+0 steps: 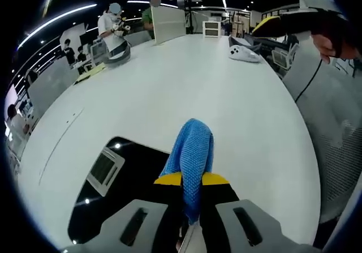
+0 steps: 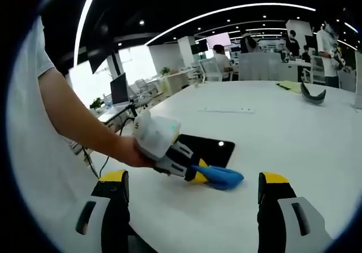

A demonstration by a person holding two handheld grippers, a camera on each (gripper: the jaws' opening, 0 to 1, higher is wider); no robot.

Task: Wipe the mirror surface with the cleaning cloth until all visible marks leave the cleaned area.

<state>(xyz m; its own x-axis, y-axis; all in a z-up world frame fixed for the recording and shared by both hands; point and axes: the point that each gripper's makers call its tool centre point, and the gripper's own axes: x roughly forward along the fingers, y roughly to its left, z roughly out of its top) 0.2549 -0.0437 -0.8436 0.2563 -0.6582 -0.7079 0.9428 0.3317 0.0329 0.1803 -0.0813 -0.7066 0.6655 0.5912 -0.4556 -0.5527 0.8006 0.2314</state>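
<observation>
Beside the mirror (image 1: 121,191) edge — left tongs (image 1: 191,208) clamp cloth (image 1: 192,157); right tongs (image 2: 192,193) gape empty.

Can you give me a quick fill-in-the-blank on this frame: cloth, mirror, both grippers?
1. The left gripper is shut on a ____ cleaning cloth.
2. The mirror lies flat on the ____ table.
3. The right gripper has its jaws ____, holding nothing.
4. In the right gripper view, the cloth rests on the table beside the mirror's ____ edge.

Missing words: blue; white; open; near
</observation>
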